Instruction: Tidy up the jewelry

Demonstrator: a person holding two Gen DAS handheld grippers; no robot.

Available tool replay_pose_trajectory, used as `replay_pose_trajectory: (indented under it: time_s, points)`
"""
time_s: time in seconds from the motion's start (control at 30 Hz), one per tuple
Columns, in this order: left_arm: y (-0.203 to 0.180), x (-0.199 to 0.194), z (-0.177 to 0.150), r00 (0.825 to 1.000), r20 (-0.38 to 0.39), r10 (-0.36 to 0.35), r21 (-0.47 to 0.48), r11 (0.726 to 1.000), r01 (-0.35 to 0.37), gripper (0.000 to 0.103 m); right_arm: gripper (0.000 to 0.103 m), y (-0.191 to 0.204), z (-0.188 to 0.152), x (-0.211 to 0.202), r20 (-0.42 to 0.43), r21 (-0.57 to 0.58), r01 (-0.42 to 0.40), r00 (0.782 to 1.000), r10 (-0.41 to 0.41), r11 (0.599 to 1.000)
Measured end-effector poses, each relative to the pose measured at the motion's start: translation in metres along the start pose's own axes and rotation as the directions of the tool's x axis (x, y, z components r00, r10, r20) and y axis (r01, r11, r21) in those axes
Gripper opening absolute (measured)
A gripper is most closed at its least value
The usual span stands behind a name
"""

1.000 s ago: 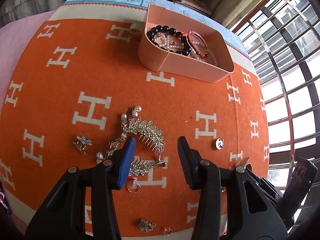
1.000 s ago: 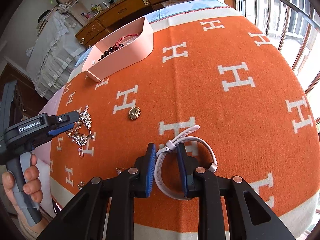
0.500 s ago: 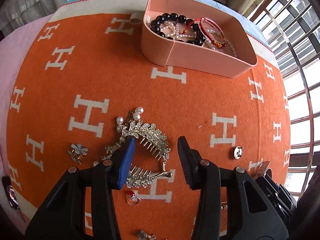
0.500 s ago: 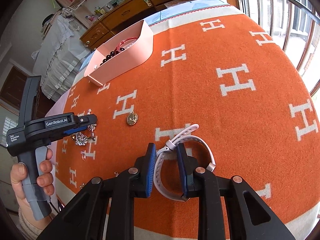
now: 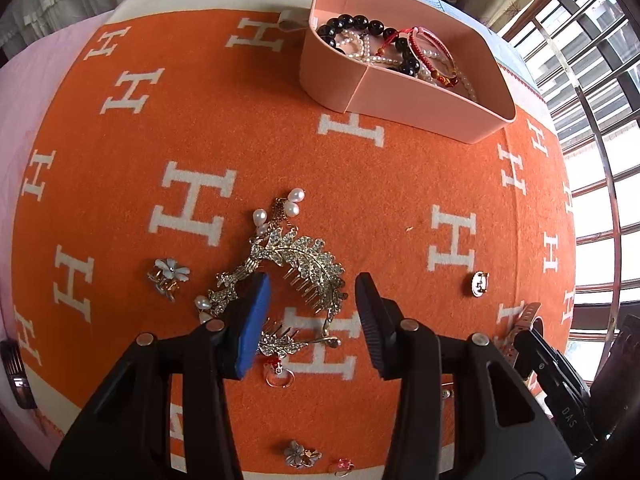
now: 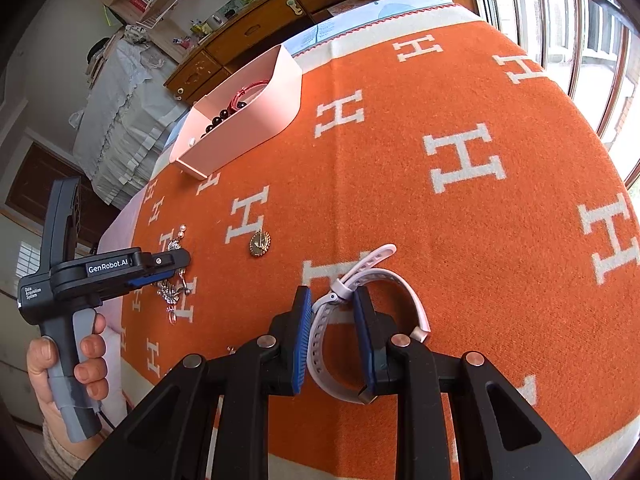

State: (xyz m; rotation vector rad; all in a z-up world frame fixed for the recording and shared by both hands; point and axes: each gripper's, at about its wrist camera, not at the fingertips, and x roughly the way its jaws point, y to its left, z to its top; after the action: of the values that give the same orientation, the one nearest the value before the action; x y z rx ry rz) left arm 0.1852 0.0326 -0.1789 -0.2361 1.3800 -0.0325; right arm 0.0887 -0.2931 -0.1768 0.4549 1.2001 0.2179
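My left gripper [image 5: 311, 292] stands open just above a gold leaf hair comb [image 5: 308, 264] with pearl drops, and nothing is between its fingers. In the right wrist view, a hand carries that gripper [image 6: 160, 268] over the comb [image 6: 172, 292]. My right gripper [image 6: 332, 312] is shut on a pale pink watch strap [image 6: 320, 340]; the rest of its loop curls round the right finger. A pink box [image 5: 404, 100] holding black beads, pearls and red cords sits at the far side, and it shows in the right wrist view too [image 6: 248, 128].
Small pieces lie on the orange blanket [image 5: 360, 184]: a flower earring [image 5: 170, 274], a red-stone ring [image 5: 278, 374], a round brooch [image 5: 479, 283] and two tiny flowers [image 5: 302, 454] by the near edge. A gold pendant [image 6: 260, 243] lies mid-table. Windows flank the right side.
The left view has tipped, so the box shows larger and more from above. The left gripper stays open over the comb. The right gripper has kept the strap.
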Motion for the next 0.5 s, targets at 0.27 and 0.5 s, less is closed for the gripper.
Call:
replay_pose_trajectory:
  time_s: [0.27, 0.5]
  points:
    - [0.0024, 0.0015, -0.0017, 1.0, 0.021, 0.001, -0.023, 1.0, 0.0, 0.04, 0.022, 0.0012, -0.0011, 0.0001, -0.002, -0.005, -0.002, 1.0, 0.002, 1.0]
    - [0.0091, -0.0038, -0.0069, 0.996, 0.081, -0.036, -0.038, 0.998, 0.04, 0.026, 0.022, 0.0003, -0.0018, -0.0001, 0.0, -0.001, -0.006, 1.0, 0.006, 1.0]
